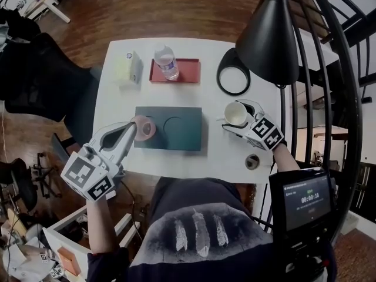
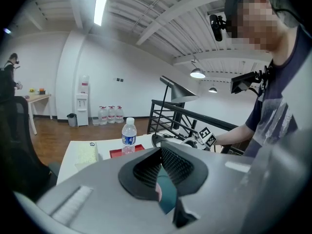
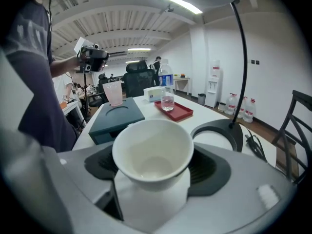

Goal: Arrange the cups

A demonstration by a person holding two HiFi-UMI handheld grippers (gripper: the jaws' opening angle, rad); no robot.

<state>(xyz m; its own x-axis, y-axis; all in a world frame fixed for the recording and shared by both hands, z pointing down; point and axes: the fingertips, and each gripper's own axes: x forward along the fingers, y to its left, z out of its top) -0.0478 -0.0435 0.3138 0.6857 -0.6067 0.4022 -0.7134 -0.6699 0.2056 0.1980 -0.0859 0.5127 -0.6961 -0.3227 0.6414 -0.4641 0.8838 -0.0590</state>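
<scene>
My left gripper (image 1: 134, 128) is shut on the wall of a pink cup (image 1: 144, 127), which hangs just over the left round recess of a dark teal tray (image 1: 182, 135). In the left gripper view only a pink sliver of the cup (image 2: 158, 192) shows between the closed jaws of the left gripper (image 2: 160, 179). My right gripper (image 1: 244, 117) is shut on a white cup (image 1: 235, 113), held upright and empty over the table to the right of the tray. In the right gripper view the white cup (image 3: 152, 150) fills the jaws, and the pink cup (image 3: 113, 92) shows over the tray (image 3: 117, 117).
On the white table (image 1: 217, 151) a water bottle (image 1: 167, 62) stands on a red tray (image 1: 188, 70), with a pale box (image 1: 128, 68) to its left. A black lamp base (image 1: 234, 78) and shade (image 1: 270, 34) sit far right. A small round thing (image 1: 252, 161) lies near the front edge.
</scene>
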